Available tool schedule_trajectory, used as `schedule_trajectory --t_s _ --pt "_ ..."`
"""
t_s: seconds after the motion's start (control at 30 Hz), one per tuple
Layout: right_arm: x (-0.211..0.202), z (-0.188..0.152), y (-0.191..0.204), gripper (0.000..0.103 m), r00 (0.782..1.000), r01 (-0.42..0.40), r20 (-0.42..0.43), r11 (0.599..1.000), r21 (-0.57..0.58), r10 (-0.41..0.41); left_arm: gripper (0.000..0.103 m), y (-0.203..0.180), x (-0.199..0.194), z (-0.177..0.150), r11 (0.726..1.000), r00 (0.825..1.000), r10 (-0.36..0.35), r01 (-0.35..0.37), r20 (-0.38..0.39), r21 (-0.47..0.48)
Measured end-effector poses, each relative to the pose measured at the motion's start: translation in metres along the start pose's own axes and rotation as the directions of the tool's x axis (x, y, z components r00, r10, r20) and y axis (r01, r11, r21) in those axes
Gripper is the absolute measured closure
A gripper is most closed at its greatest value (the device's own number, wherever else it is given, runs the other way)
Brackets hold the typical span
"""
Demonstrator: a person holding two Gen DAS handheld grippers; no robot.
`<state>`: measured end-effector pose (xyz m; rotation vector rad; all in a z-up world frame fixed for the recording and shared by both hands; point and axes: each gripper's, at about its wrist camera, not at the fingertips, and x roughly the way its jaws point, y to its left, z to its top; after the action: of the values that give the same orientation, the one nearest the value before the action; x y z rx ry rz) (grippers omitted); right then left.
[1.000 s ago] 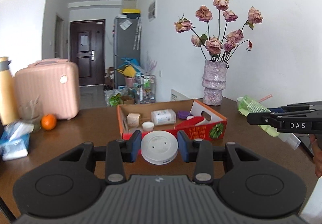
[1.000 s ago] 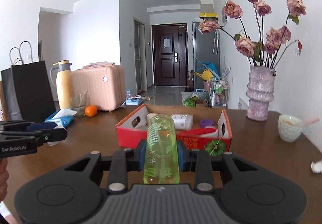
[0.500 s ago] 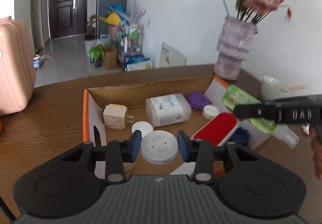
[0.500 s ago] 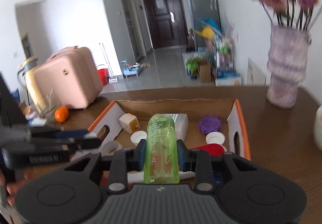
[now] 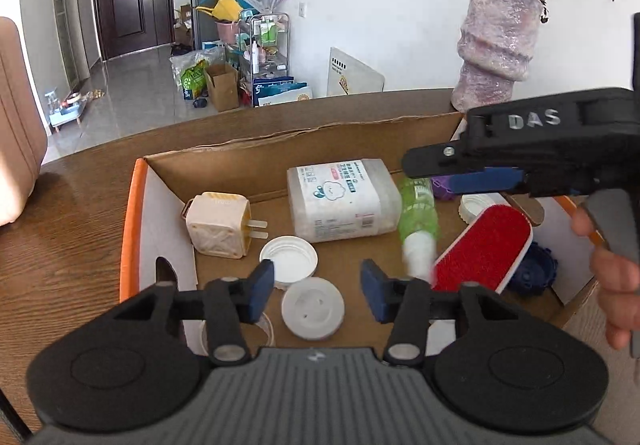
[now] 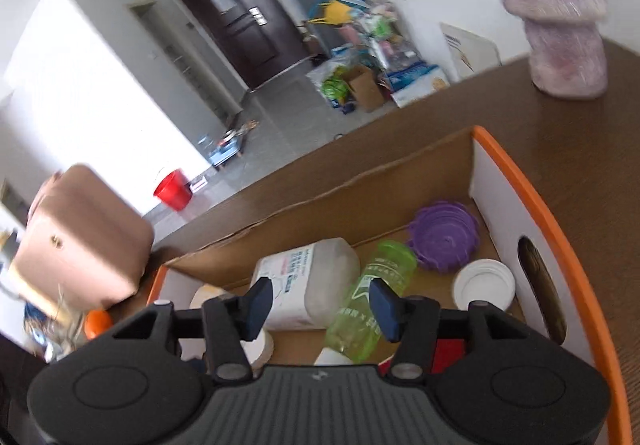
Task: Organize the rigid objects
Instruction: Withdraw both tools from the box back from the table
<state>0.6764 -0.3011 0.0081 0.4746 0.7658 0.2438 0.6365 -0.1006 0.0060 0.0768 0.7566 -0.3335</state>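
An open cardboard box [image 5: 132, 205] with orange edges stands on the brown table. My left gripper [image 5: 318, 291] is open above its near side, and a white round disc [image 5: 313, 308] lies free between and below its fingers. My right gripper [image 6: 320, 305] is open over the box; it also shows in the left wrist view [image 5: 460, 165]. A green bottle [image 6: 370, 289] lies loose in the box, blurred in the left wrist view [image 5: 416, 217]. Around them lie a white plug adapter [image 5: 218, 223], a white wipes pack [image 5: 340, 201], a white lid [image 5: 288, 259] and a red brush [image 5: 484, 249].
A purple lid [image 6: 444, 233] and a second white lid [image 6: 484, 283] lie at the box's right end. A dark blue lid [image 5: 534, 273] sits by the brush. A pink flower vase [image 5: 496, 49] stands behind the box. A pink suitcase [image 6: 80, 237] is at the left.
Both grippers have opened over the box. The white disc has dropped from the left one and the green bottle from the right one into the box.
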Motion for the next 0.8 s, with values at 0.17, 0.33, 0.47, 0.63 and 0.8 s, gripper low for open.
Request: schedule_trajectory --t_s 0.17,0.33,0.47,0.63,0.8 --pt "-0.024 0.003 0.013 0.038 0.997 0.071 -0.006 0.990 -0.119 -0.072 0.041 0.002 -0.022 0.005 0.999 0.999 0.039 -0.039 0.018 -0.009" --pt "-0.065 -0.001 0.009 0.027 0.995 0.104 0.008 0.982 -0.160 -0.104 0.019 0.001 -0.071 0.005 0.992 0.985 0.127 -0.126 0.114 -0.016" --pt "-0.102 -0.002 0.013 0.022 0.987 0.163 0.030 0.964 -0.209 -0.160 0.006 -0.001 -0.118 0.003 0.984 0.969 0.177 -0.172 0.175 -0.043" --pt "-0.165 -0.025 0.038 0.011 0.978 0.195 0.139 0.922 -0.334 -0.156 0.000 -0.018 -0.176 -0.015 0.961 0.911 0.275 -0.274 0.309 -0.047" --pt "-0.221 -0.074 0.058 0.008 0.916 0.280 0.388 0.853 -0.440 -0.101 0.000 -0.037 -0.221 -0.053 0.944 0.819 0.318 -0.320 0.477 -0.080"
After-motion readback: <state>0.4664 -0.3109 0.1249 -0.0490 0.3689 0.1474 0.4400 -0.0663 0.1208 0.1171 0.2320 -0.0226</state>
